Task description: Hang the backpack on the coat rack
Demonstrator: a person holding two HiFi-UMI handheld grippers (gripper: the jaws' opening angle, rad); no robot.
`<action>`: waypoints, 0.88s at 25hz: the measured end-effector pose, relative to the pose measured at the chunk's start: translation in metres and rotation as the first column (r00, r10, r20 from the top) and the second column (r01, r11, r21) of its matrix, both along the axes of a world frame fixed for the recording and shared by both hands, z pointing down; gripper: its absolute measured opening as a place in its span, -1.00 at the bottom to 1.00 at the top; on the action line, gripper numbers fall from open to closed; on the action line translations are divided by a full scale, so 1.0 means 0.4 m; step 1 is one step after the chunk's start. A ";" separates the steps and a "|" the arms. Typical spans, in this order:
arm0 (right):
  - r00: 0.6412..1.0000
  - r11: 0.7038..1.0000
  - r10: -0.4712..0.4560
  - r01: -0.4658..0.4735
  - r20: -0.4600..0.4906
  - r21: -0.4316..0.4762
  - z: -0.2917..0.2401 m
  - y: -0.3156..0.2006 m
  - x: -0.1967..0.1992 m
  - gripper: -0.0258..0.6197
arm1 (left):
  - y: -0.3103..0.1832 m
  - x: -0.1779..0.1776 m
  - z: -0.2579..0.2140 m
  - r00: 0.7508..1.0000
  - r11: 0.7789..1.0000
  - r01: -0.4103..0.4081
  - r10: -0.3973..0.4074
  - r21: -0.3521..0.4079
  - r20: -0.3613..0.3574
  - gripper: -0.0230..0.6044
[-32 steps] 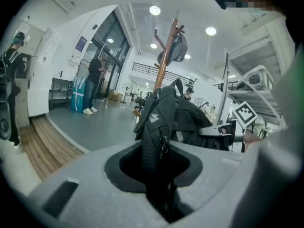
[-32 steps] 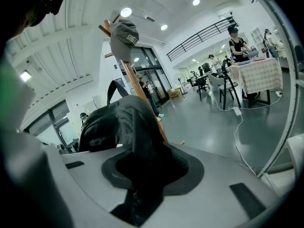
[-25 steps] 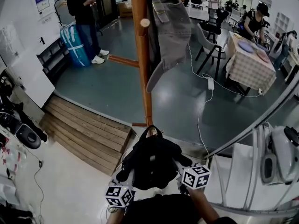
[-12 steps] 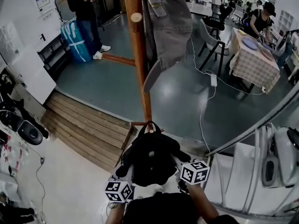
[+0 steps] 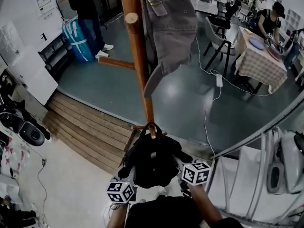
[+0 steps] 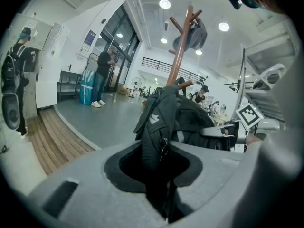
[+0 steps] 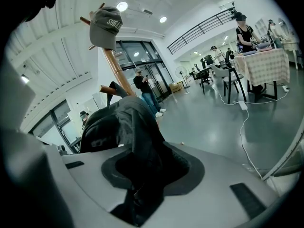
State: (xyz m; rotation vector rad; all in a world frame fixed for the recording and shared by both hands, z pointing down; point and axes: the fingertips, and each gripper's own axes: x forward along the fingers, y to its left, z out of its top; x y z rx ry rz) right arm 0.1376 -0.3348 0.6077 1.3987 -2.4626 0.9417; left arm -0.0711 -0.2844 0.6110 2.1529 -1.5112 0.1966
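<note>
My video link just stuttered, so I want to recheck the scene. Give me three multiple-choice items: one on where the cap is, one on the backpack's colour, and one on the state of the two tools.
1. Where does the grey cap hang?
A. on the wooden coat rack
B. on a chair back
C. on the checked table

2. What colour is the backpack?
A. blue
B. black
C. red

3. How do the left tool and right tool stand?
A. both open and empty
B. only the left grips something
C. both shut on the backpack

Answers:
1 A: the cap drapes from the upper part of the rack's post.
2 B: its fabric is black in all three views.
3 C: each gripper view shows black backpack fabric clamped between that tool's jaws.
</note>
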 end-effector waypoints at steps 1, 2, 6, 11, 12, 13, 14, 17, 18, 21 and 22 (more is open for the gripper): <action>1.000 1.000 -0.001 0.001 0.000 -0.002 0.003 -0.003 0.001 -0.59 | -0.004 0.001 0.003 1.000 1.000 0.001 -0.001 -0.003 -0.001 -0.63; 1.000 1.000 -0.001 0.001 0.000 -0.004 0.006 -0.007 0.003 -0.59 | -0.007 0.003 0.006 1.000 1.000 0.002 -0.002 -0.005 -0.001 -0.63; 1.000 1.000 -0.003 0.003 0.000 -0.015 0.019 -0.021 0.007 -0.59 | -0.022 0.007 0.022 1.000 1.000 0.006 -0.006 -0.020 -0.003 -0.63; 1.000 0.999 -0.007 0.007 -0.006 -0.033 0.036 -0.033 0.005 -0.59 | -0.035 0.004 0.041 1.000 0.999 0.008 -0.008 -0.046 0.002 -0.63; 1.000 0.999 -0.008 0.008 -0.006 -0.036 0.038 -0.035 0.004 -0.59 | -0.037 0.003 0.044 1.000 0.999 0.009 -0.009 -0.051 0.001 -0.63; 1.000 0.999 -0.009 0.008 -0.005 -0.039 0.041 -0.037 0.003 -0.59 | -0.039 0.002 0.047 1.000 0.998 0.009 -0.009 -0.055 0.001 -0.63; 1.000 0.999 -0.009 0.009 -0.005 -0.042 0.044 -0.038 0.004 -0.59 | -0.041 0.003 0.050 1.000 0.998 0.010 -0.010 -0.058 0.001 -0.63; 1.000 0.999 -0.010 0.010 -0.003 -0.052 0.053 -0.042 0.010 -0.58 | -0.048 0.009 0.059 1.000 0.998 0.010 -0.010 -0.066 0.003 -0.63; 1.000 0.998 -0.011 0.011 -0.003 -0.054 0.056 -0.045 0.011 -0.58 | -0.050 0.010 0.062 1.000 0.998 0.009 -0.009 -0.069 0.004 -0.63; 1.000 0.998 -0.014 0.013 -0.004 -0.057 0.064 -0.054 0.005 -0.58 | -0.060 0.004 0.073 1.000 0.997 0.011 -0.010 -0.079 0.005 -0.63; 1.000 0.998 -0.015 0.015 -0.005 -0.059 0.067 -0.056 0.003 -0.58 | -0.063 0.003 0.078 1.000 0.996 0.012 -0.011 -0.084 0.005 -0.63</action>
